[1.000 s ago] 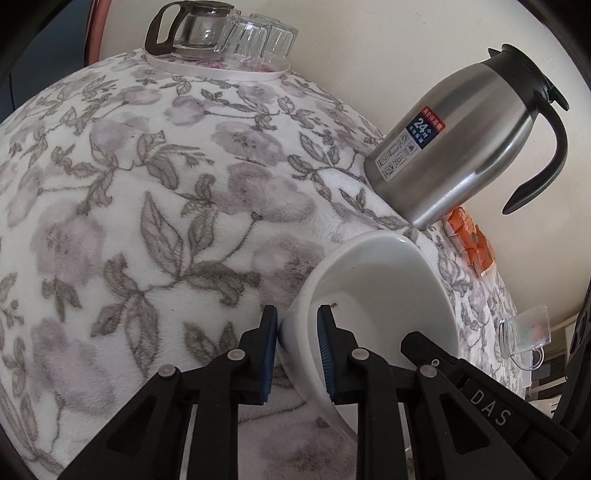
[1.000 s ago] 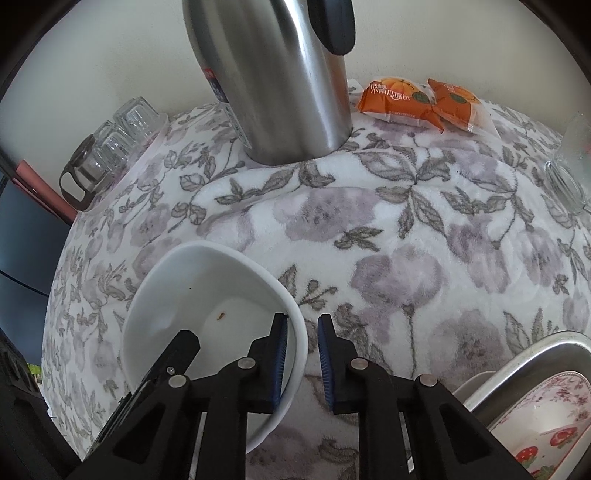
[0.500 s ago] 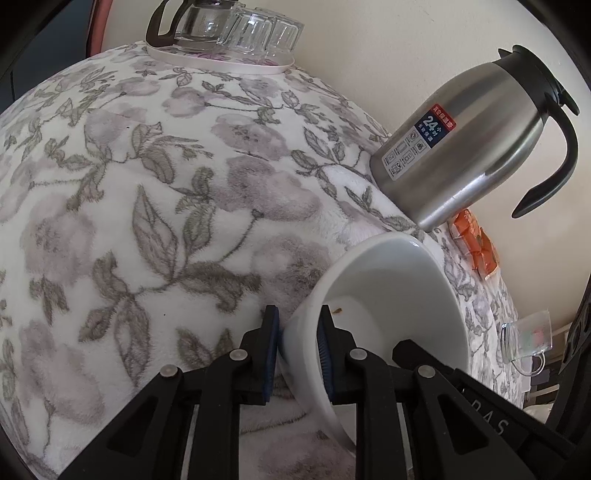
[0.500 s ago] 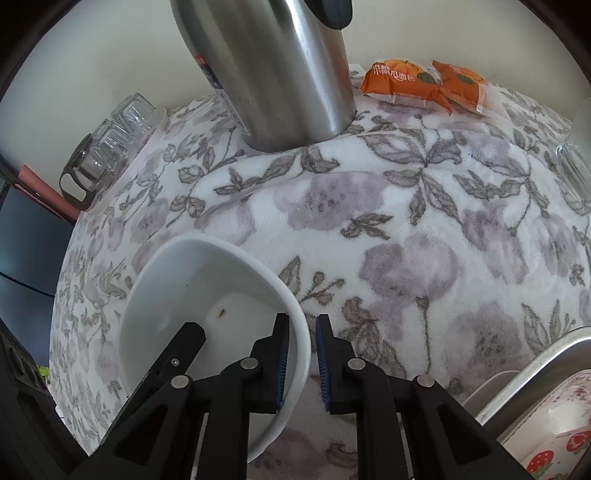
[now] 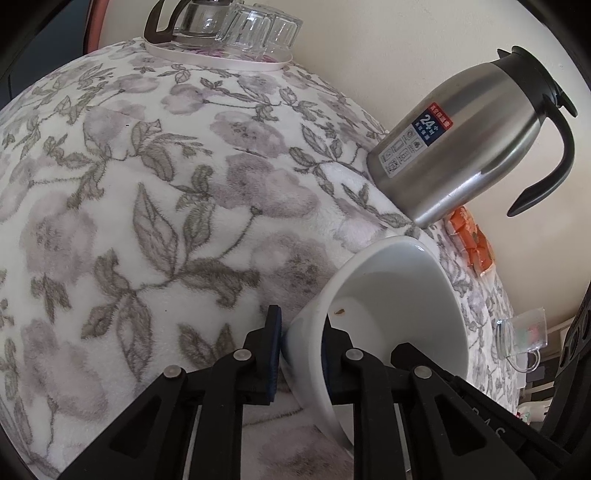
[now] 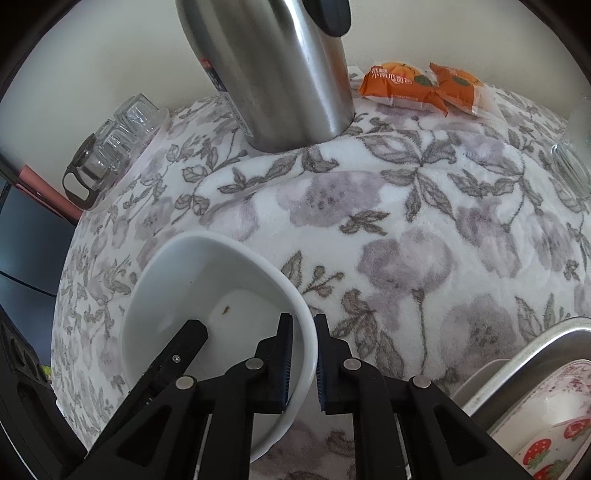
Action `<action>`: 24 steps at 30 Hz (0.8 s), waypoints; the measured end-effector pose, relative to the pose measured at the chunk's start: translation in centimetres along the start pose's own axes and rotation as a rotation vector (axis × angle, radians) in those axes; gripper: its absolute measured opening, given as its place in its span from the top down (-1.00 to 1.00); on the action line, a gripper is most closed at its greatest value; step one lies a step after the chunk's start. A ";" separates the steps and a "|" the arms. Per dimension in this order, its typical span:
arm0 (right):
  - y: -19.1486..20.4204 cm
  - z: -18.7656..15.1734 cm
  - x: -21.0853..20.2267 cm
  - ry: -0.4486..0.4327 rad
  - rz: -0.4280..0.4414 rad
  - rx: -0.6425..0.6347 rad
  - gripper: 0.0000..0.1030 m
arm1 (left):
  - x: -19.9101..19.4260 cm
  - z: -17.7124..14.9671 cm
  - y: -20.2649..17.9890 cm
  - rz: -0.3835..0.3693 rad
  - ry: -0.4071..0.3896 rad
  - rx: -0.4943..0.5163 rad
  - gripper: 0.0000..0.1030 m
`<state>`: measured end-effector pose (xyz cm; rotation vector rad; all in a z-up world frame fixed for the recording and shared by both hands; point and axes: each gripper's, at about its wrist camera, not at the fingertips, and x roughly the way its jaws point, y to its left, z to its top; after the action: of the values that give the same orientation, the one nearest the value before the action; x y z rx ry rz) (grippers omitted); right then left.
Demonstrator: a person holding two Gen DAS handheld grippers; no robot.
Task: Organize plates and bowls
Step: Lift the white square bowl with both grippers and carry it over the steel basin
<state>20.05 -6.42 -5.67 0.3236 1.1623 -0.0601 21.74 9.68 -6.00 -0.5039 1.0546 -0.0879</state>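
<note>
Here, both grippers pinch the same white bowl [image 5: 399, 306] by its rim, one on each side. The left gripper [image 5: 301, 354] points down at a slant. One blue pad sits on the outside of the bowl wall and the other pad is inside, and its jaws have just been closing on that wall. The right gripper [image 6: 303, 362] points down more steeply. It grips the far side of the rim the same way, one pad inside and one outside, pressed tight on the thin wall.

The bowl is smooth and round, and it looks tipped, just over the tablecloth [image 5: 147, 206]. A tiny brown speck [image 6: 224, 309] sticks to the inside.

The tablecloth is soft and fuzzy, white with gray leaves and pale purple flowers.

Behind the bowl stands a shiny metal jug [image 5: 461, 140] with a black handle and black lid. It has a sticker with a big "24" on blue; the small writing is too tiny to read.

Two orange snack packs [image 6: 424, 88] lie near the wall, with print that I cannot read. At the far corner sits a tray with a glass pot and clear glass cups [image 5: 236, 26]. In the right view, a metal tray [image 6: 524, 354] holds a dish with red strawberries [image 6: 546, 446].
</note>
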 end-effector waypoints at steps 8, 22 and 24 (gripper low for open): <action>-0.1 0.1 -3.5 -0.063 0.026 0.001 0.76 | -3.0 0.3 -1.7 -0.026 -0.029 0.038 0.66; -0.5 -1.1 -12.0 -0.201 0.085 0.003 0.76 | -10.5 0.0 -5.0 -0.104 -0.112 0.130 0.66; -0.5 -1.5 -13.1 -0.218 0.089 0.001 0.76 | -11.6 -0.2 -5.5 -0.115 -0.128 0.141 0.66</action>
<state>13.38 -8.06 5.62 0.3602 0.9312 -0.0167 16.70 8.27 5.69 -0.4361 0.8871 -0.2269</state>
